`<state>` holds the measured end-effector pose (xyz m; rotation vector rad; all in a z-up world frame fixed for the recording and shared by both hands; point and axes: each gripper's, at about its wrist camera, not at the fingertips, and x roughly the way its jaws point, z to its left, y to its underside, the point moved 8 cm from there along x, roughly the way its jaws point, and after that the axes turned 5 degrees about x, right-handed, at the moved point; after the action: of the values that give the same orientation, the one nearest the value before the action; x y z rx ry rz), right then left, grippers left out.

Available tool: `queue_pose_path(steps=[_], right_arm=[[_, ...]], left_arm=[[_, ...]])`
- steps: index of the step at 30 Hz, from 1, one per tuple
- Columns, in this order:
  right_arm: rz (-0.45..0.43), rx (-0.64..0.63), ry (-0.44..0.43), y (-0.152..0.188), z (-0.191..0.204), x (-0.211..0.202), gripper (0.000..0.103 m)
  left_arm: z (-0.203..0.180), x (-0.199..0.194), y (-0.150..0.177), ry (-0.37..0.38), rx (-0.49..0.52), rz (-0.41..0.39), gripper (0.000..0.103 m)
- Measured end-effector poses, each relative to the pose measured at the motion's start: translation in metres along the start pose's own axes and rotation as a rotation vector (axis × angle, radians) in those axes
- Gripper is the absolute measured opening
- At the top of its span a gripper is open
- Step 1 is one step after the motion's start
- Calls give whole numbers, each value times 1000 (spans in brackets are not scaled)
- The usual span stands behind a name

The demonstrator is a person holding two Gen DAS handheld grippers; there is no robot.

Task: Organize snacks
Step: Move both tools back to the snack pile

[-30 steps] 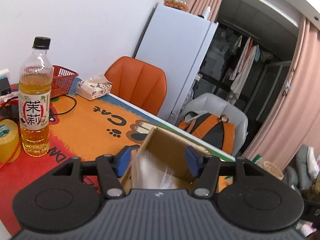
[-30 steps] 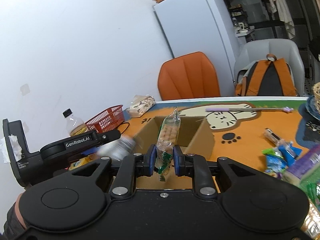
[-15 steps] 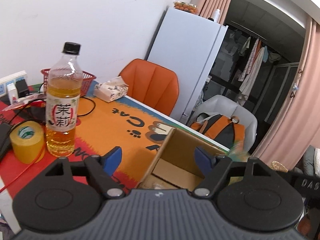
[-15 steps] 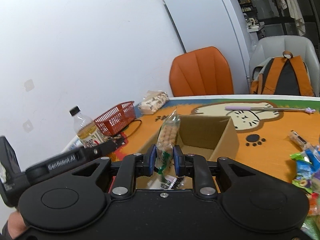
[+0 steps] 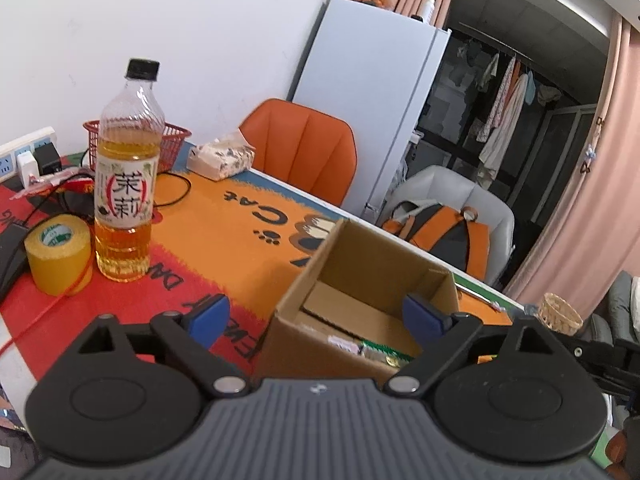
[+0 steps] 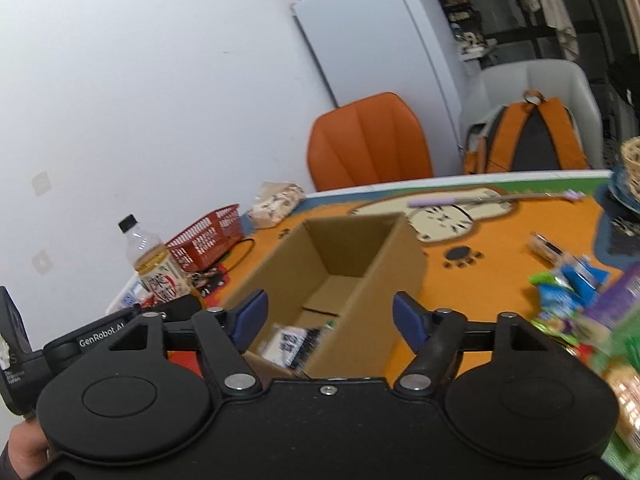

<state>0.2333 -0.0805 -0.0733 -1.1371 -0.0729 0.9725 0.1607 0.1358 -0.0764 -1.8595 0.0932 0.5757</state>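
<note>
On the left side of the table (image 5: 224,236) stand a roll of yellow tape (image 5: 58,254) and a tea bottle (image 5: 126,184), neither of them part of the job. Further right sits the cardboard box (image 5: 360,280), and the left gripper (image 5: 316,314) hangs just in front of it with its blue-tipped jaws spread wide and nothing between them. A few packets (image 5: 372,350) lie on the box floor against the near wall (green and white wrappers, too blurred to name).

In the right wrist view the right gripper (image 6: 326,314) hovers over the same box (image 6: 340,264), jaws wide apart and empty, with a packet (image 6: 290,340) smeared by motion below it inside the box. To the right of the box a heap of snacks (image 6: 572,296) lies on the table mat, well apart from the box.

Judged from this, the task is partly done: some packets are boxed, and the heap on the right is what is left.

A second ago the left gripper was releasing a clear wrapper over the box and the right gripper was clamped on a bag of round biscuits; half a second ago the right one was still clamped. Now both have let go, and the bag is no longer between the right jaws (presumably it is the blurred packet in the box).
</note>
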Motion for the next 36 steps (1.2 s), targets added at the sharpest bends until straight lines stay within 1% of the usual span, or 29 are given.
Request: queue_pose_path(steps=[4,6,10,13,19,25,31,36], right_arm=[[1,28,34,8,-15,-14,80],[-3,43,45,10,-22,-21,81],[-17,67,69,11,-34,-34,89],[-30,72,91,12,-42,-44,93],[-58,79,133,12,-56,-61,98],[-77,100,160,12,-74,-76,99],[-97,112,187,13,-91,-89,100],[-116,130,214,13,-110,-99,100]], left_arm=[[-11,-4,5,13,19,4,96],[-19,-6,8,30,36,10,96],[-34,-9,13,61,68,28,96],[-43,-12,17,79,82,34,96],[-61,-14,24,108,108,58,96],[-79,-15,29,135,130,70,96],[-105,-18,35,183,159,68,96],[-131,-16,44,224,201,72,96]])
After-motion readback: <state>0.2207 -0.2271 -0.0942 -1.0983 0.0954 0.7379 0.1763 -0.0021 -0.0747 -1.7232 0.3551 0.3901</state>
